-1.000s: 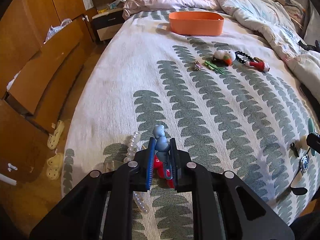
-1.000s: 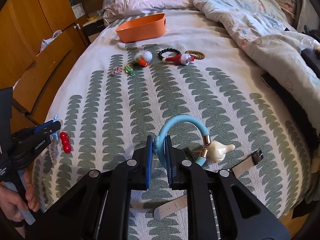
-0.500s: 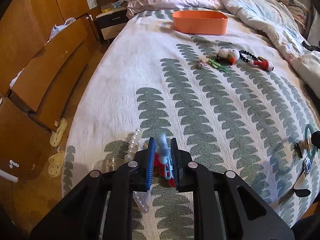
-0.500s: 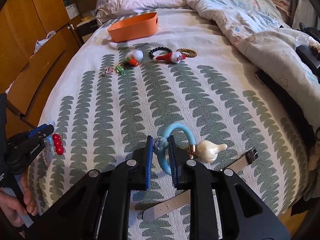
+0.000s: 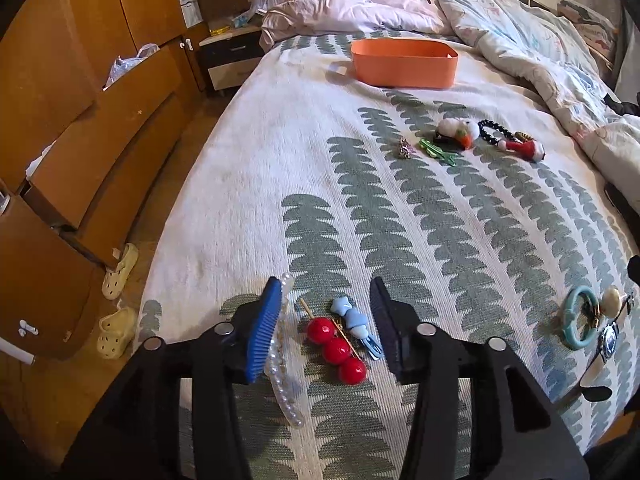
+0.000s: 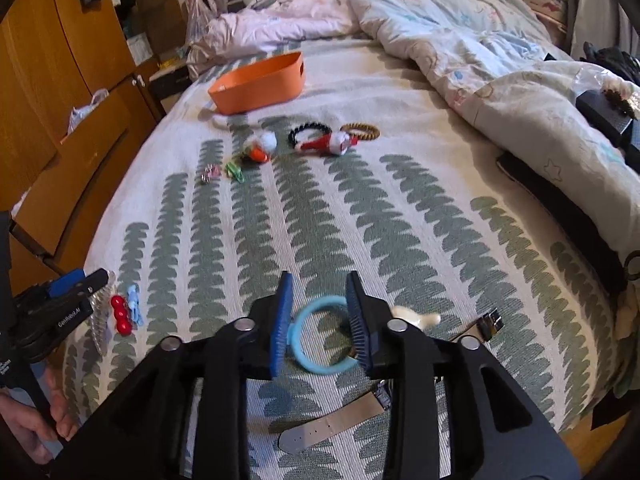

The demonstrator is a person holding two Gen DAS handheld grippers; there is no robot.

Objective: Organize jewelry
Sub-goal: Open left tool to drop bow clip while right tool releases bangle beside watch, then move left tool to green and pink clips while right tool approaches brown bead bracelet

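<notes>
- Fingers of the left gripper (image 5: 326,320) have just been opening; the blue hair clip (image 5: 356,326) and red bead pin (image 5: 336,346) lie released between them, low in the frame.
- Right gripper (image 6: 320,316) has likewise just been opening, and the blue bracelet (image 6: 320,336) lies loose between its fingers.
- Orange bin (image 5: 404,62), probably the goal, stands far, upper centre; nothing blocks the way.

A second ago the left tool (image 5: 326,312) was closed on the blue clip (image 5: 356,326). Its jaws have just been opening, and the blue clip lies free on the bed (image 5: 248,184) between them, just beside the red bead pin (image 5: 334,344), touching neither pad. The right tool (image 6: 320,312) was closed on the blue bracelet (image 6: 320,336). Its jaws have also just been opening; the bracelet, which stood upright in the grip before, now lies flat between them, blurred in the picture.
</notes>
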